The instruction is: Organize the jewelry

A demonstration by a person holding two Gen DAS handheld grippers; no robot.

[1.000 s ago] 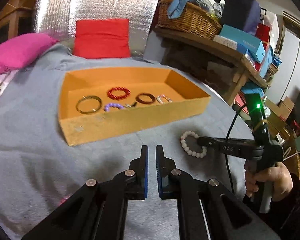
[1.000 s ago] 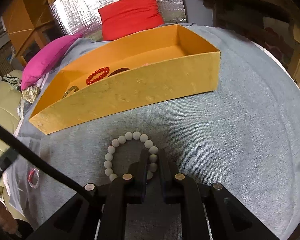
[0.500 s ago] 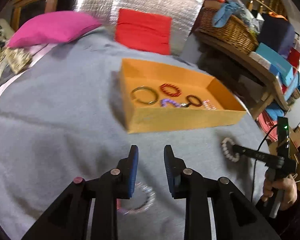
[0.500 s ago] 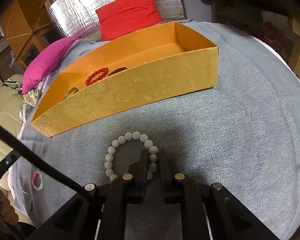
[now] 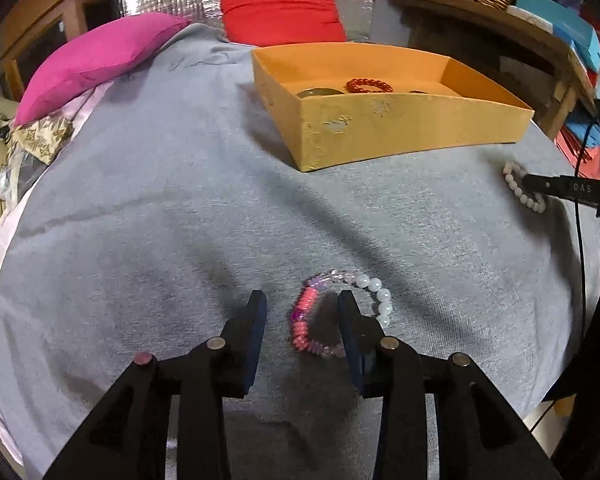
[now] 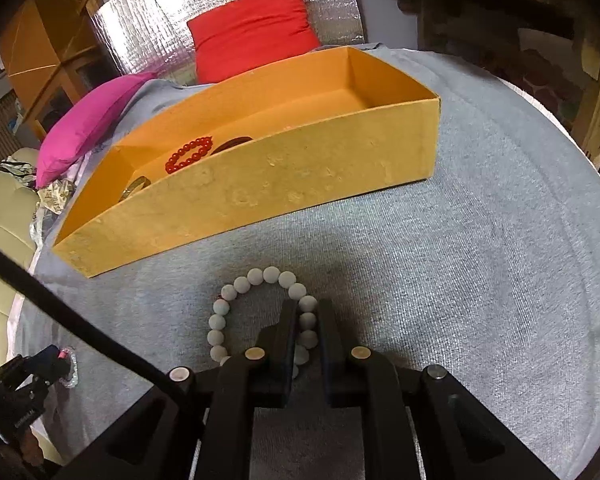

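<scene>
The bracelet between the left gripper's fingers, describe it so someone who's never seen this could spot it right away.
On the grey cloth, well in front of the orange box, a beaded bracelet lies between the open fingers of the left gripper. Unlike the all-white bracelet pinched by the right gripper, it mixes pink, purple and white beads.

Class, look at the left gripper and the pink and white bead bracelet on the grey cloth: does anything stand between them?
Nothing visible does. The left gripper, its jaws just opened, already straddles one side of the pink and white bracelet on the grey cloth.
</scene>
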